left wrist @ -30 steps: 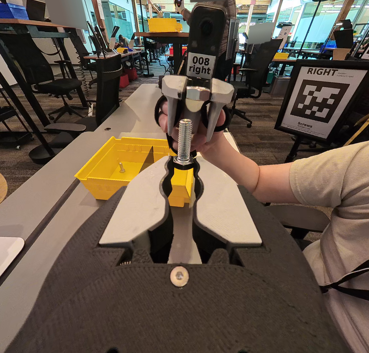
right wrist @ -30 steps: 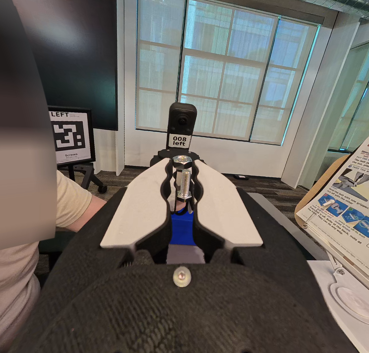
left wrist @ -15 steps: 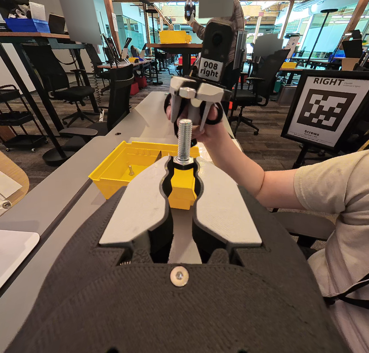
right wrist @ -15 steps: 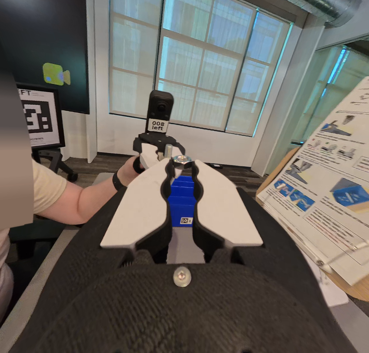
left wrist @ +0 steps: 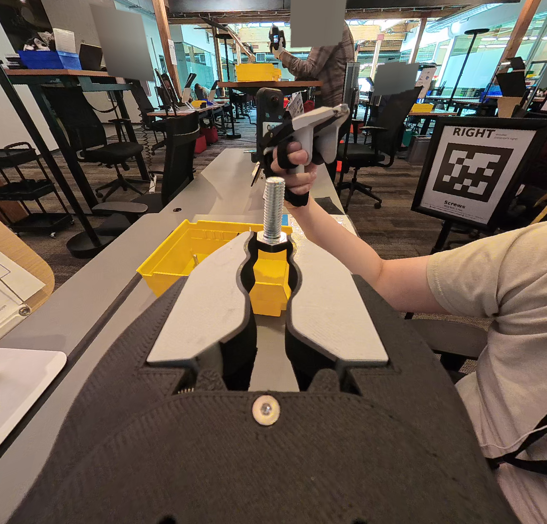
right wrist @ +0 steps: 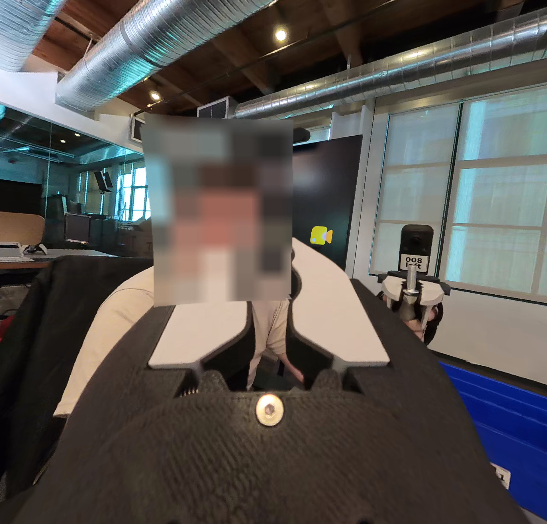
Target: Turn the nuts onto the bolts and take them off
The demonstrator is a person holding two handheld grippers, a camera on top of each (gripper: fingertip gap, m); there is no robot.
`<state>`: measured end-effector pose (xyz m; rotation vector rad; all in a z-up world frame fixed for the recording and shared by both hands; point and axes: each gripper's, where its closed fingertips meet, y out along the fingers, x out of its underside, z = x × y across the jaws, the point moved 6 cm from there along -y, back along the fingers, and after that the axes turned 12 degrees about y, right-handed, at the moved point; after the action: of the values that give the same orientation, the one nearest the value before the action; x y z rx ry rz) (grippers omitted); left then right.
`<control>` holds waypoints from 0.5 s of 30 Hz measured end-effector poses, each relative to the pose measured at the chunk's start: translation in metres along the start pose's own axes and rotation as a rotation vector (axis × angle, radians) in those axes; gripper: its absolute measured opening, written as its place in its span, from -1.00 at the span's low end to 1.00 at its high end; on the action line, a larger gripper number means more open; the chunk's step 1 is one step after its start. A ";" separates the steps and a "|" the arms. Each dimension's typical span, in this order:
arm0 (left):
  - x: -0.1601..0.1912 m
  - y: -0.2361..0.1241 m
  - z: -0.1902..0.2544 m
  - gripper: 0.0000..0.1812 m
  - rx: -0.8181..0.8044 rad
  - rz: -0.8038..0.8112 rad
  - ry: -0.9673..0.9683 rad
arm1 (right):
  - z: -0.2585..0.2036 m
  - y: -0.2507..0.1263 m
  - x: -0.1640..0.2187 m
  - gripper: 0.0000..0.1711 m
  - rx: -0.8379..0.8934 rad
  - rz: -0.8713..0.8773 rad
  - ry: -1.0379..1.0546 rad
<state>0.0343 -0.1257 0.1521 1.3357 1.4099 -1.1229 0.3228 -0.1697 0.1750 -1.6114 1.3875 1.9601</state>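
My left gripper (left wrist: 270,243) is shut on the hex head of a silver bolt (left wrist: 273,207), which stands upright with its thread bare. It also shows at the right of the right wrist view (right wrist: 411,295), still gripping the bolt (right wrist: 411,276). My right gripper (left wrist: 340,111) is behind and above the bolt, well apart from it, turned sideways to the right. A small metal nut (left wrist: 343,107) shows at its tips. In its own view its fingers (right wrist: 331,308) stand close together, and a blur patch hides the tips.
A yellow bin (left wrist: 177,261) sits on the grey table (left wrist: 103,296) just beyond my left gripper, with a small bolt (left wrist: 194,258) inside. A blue bin (right wrist: 497,415) lies low on the right. A framed marker sign (left wrist: 473,169) stands at the right, and an instruction board (left wrist: 17,287) is at the left edge. The tips of one gripper are about 20 centimeters away from the tips of the other.
The right gripper has lifted the nut clear of the bolt's tip, drawn back and swung round to face the person. The left gripper and bolt have stayed nearly still.
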 end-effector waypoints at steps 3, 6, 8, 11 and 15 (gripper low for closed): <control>0.000 -0.001 0.001 -0.80 0.004 -0.003 0.001 | -0.002 0.002 0.009 -0.79 0.012 -0.078 -0.012; -0.002 -0.001 0.002 -0.80 0.008 -0.002 0.005 | 0.002 0.000 0.017 -0.79 0.125 -0.159 -0.031; -0.002 -0.001 0.003 -0.80 0.008 -0.003 0.008 | 0.004 -0.006 0.022 -0.79 0.197 -0.209 -0.062; -0.002 -0.001 0.003 -0.80 0.006 -0.008 0.012 | 0.002 -0.014 0.023 -0.79 0.236 -0.219 -0.087; 0.000 0.000 0.002 -0.80 0.007 -0.011 0.007 | 0.006 -0.024 0.023 -0.79 0.291 -0.215 -0.070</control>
<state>0.0343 -0.1279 0.1520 1.3393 1.4210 -1.1319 0.3273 -0.1610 0.1427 -1.4747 1.3380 1.5948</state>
